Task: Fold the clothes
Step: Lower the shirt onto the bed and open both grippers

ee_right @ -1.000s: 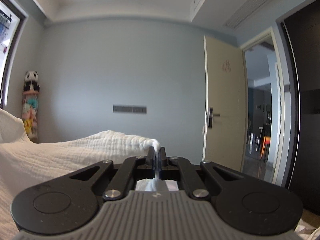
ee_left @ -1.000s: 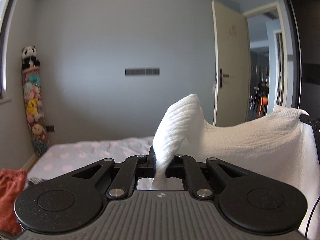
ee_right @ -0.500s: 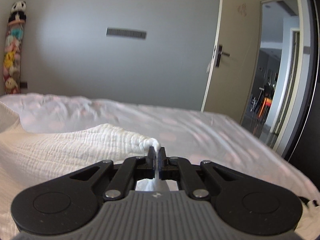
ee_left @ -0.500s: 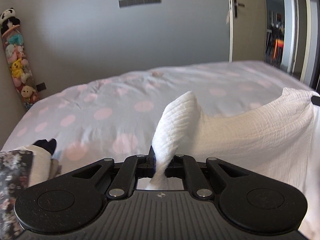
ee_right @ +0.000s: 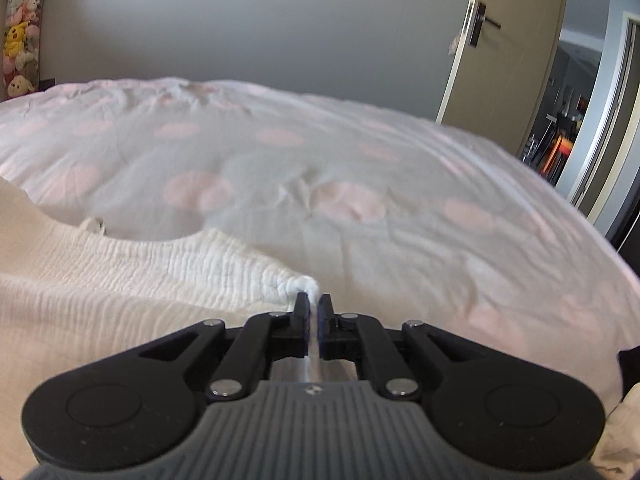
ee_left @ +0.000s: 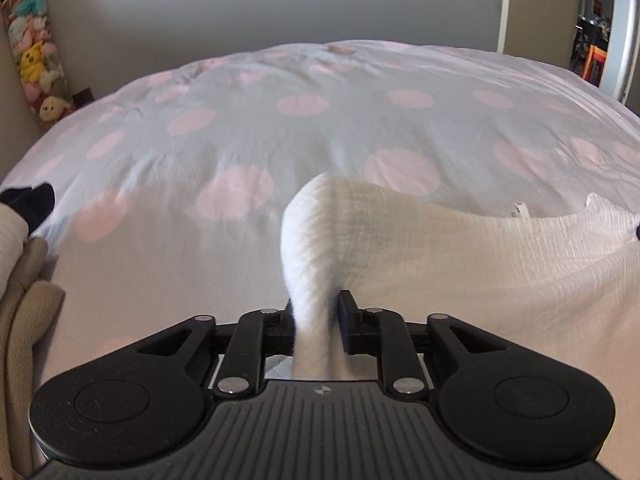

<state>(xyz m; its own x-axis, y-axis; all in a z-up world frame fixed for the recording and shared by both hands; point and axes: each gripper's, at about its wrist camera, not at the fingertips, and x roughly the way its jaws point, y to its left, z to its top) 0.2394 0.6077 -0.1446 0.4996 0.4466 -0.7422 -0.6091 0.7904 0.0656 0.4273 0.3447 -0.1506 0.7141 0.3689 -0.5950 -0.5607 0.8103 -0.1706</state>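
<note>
A white crinkled garment (ee_left: 460, 260) is stretched between both grippers just above a bed (ee_left: 300, 120) covered in a pink-dotted sheet. My left gripper (ee_left: 316, 304) is shut on a thick bunched fold of it that stands up between the fingers. In the right wrist view the same white garment (ee_right: 140, 280) runs off to the left, and my right gripper (ee_right: 314, 300) is shut on a small pinched corner. A curved neckline with a small label (ee_left: 518, 208) shows along the garment's far edge. The garment's lower part is hidden under the grippers.
Beige clothing (ee_left: 20, 300) and a dark item (ee_left: 30, 198) lie at the bed's left edge. A column of plush toys (ee_left: 32, 48) hangs on the left wall. A door (ee_right: 500, 40) stands ajar at the right, with the bed sheet (ee_right: 360, 168) spreading ahead.
Both grippers have tipped down from facing the wall to looking onto the bed, and the garment has come down with them. Both grips remain closed on the cloth.
</note>
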